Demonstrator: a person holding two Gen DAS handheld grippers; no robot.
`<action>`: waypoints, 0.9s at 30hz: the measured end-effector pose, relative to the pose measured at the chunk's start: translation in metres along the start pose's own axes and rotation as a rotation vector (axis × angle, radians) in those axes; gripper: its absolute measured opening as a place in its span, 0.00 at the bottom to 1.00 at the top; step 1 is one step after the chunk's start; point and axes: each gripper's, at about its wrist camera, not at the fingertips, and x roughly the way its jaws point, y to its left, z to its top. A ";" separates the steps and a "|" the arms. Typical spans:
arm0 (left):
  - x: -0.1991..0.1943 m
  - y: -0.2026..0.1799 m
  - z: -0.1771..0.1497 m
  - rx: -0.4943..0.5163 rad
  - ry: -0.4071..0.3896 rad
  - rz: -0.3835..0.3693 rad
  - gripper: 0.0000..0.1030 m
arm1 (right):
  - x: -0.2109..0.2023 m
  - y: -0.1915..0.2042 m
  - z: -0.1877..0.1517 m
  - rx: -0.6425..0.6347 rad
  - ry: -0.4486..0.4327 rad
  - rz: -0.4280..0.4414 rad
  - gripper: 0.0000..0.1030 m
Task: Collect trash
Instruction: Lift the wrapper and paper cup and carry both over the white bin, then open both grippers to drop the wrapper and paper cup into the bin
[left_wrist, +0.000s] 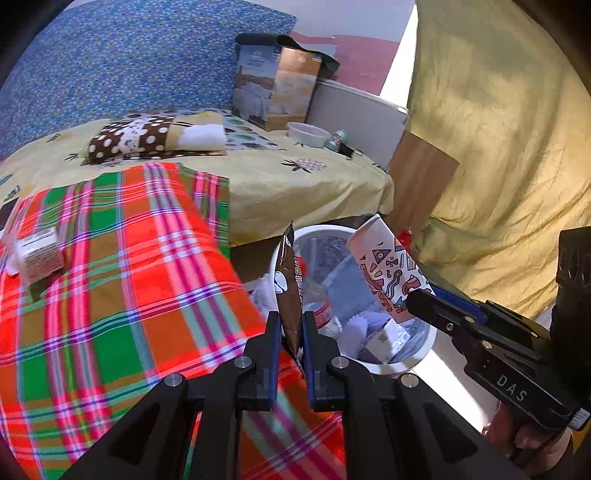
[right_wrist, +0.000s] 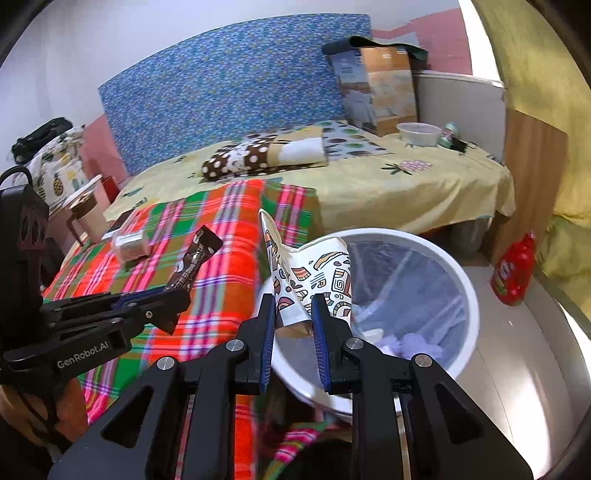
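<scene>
My left gripper (left_wrist: 289, 325) is shut on a dark brown snack wrapper (left_wrist: 289, 291), which stands upright at the near rim of the white trash bin (left_wrist: 424, 354). The same wrapper (right_wrist: 195, 258) shows in the right wrist view, held over the plaid blanket by the left gripper (right_wrist: 173, 299). My right gripper (right_wrist: 293, 310) is shut on a crushed patterned paper cup (right_wrist: 314, 277) at the left rim of the bin (right_wrist: 465, 288). The cup (left_wrist: 388, 273) hangs over the bin's far side in the left wrist view, pinched by the right gripper (left_wrist: 413, 302). Paper scraps lie inside the bin.
A plaid blanket (left_wrist: 129, 277) covers the near bed, with a small box (left_wrist: 38, 254) on it. Farther back sit a folded dotted cloth (left_wrist: 147, 136), a plastic bowl (left_wrist: 306, 133) and a cardboard box (left_wrist: 277, 88). A red bottle (right_wrist: 513, 269) stands on the floor by yellow curtains (left_wrist: 498, 129).
</scene>
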 end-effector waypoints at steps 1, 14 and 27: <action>0.003 -0.003 0.001 0.005 0.003 -0.008 0.11 | 0.000 -0.006 -0.001 0.011 0.000 -0.010 0.21; 0.055 -0.033 0.002 0.062 0.079 -0.080 0.11 | 0.008 -0.039 -0.007 0.082 0.037 -0.064 0.21; 0.086 -0.037 -0.003 0.068 0.130 -0.098 0.11 | 0.022 -0.054 -0.012 0.108 0.092 -0.067 0.22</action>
